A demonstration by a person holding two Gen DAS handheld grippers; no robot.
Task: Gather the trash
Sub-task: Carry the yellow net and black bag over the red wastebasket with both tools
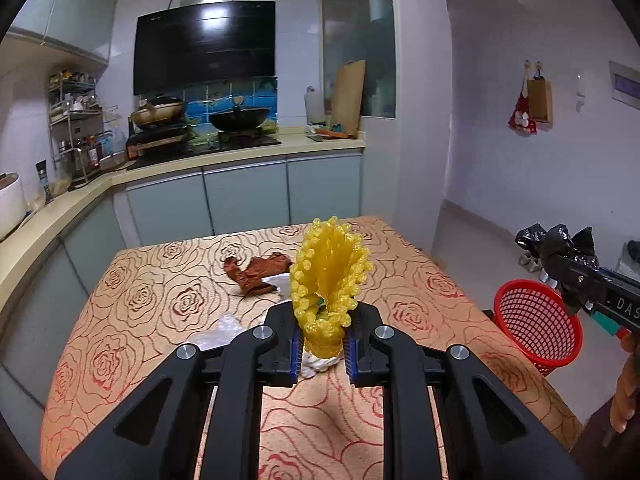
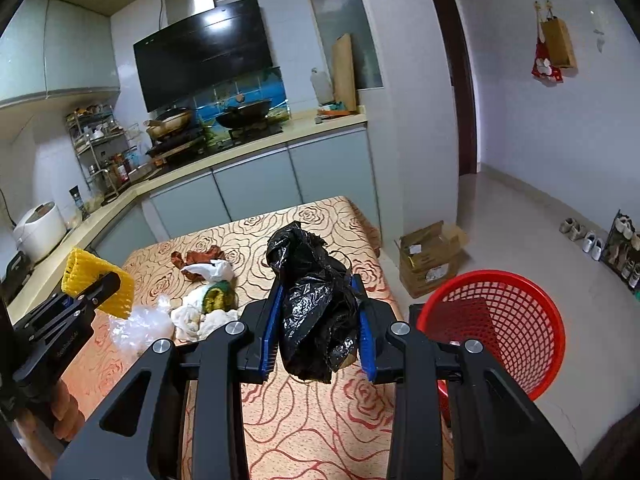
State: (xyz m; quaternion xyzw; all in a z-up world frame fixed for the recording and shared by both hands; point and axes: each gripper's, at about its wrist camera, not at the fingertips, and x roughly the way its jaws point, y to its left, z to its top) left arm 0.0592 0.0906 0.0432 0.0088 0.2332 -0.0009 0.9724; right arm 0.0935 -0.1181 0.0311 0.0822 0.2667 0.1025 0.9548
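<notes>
Rose-print tablecloth (image 2: 312,420), kitchen counter (image 1: 240,156) behind, red basket (image 2: 516,320) beside

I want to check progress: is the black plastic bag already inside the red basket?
No, the black plastic bag is clamped in the right gripper over the table, beside the red basket.

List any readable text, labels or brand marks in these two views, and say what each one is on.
"DAS", cut off by the frame edge: on the right gripper body, left wrist view.
Faint embossed lettering on the left gripper body: too blurred to read.
Label on the cardboard box: too small to read.
Wall plaque: blurred.
</notes>
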